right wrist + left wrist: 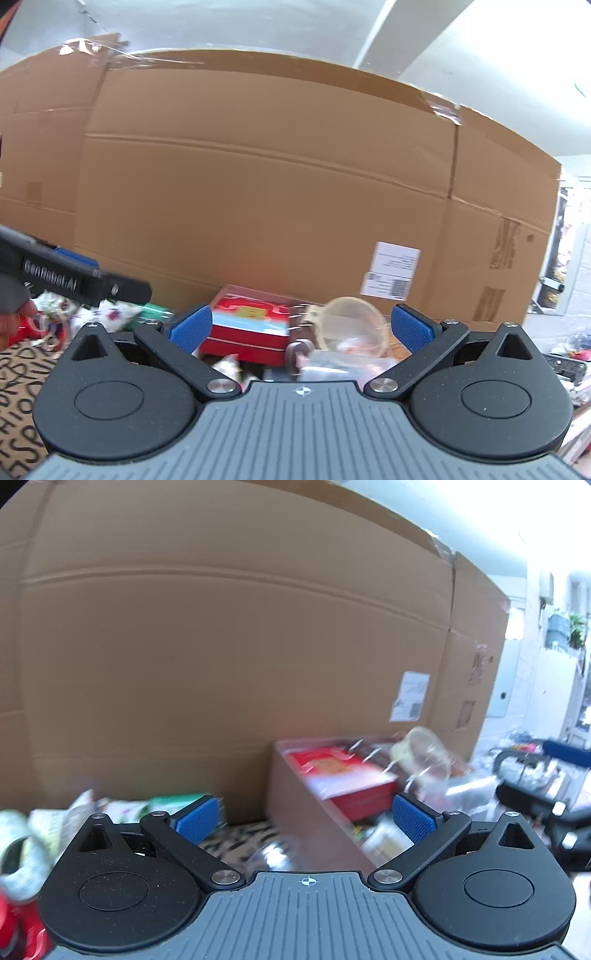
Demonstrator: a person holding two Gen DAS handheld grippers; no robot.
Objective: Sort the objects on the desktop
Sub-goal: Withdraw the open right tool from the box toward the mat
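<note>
A tall cardboard wall [280, 177] closes off everything behind the small open box [295, 812], leaving no passage beyond it. The box is crowded: a red carton [247, 332] and a clear plastic tub [351, 328] fill it, with smaller blurred items packed around them. Left of the box, packets [122, 808] and a tape roll [22, 860] crowd the patterned tabletop [236, 842], though a bare strip lies just beside the box wall. Above the box the air is free.

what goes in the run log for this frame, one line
left gripper open, empty | right gripper open, empty | red box in bin | nothing held
</note>
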